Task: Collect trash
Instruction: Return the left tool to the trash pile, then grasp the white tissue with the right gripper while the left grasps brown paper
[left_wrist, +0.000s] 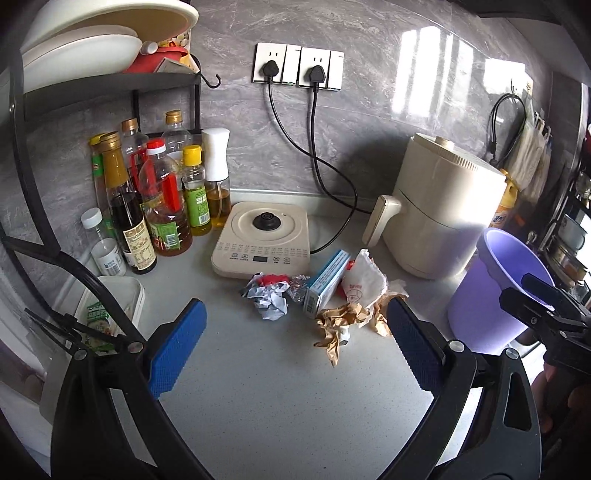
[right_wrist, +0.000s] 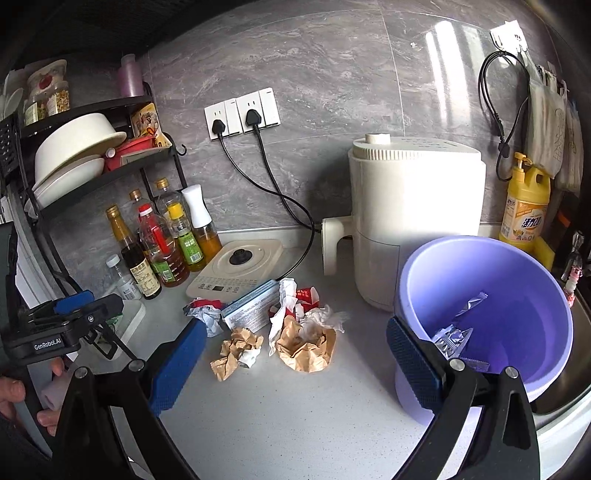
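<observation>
A heap of trash lies on the grey counter: crumpled brown paper, a second brown wad, a blue-white box, crumpled white-red paper, a white wrapper and tissue. A purple bin stands to the right, with a shiny foil piece inside. My left gripper is open and empty, just short of the heap. My right gripper is open and empty, in front of the heap, its right finger by the bin.
A cream induction base and a cream air fryer stand behind the heap with black cords. Oil and sauce bottles and a black shelf rack are at the left. A yellow detergent bottle stands at the right.
</observation>
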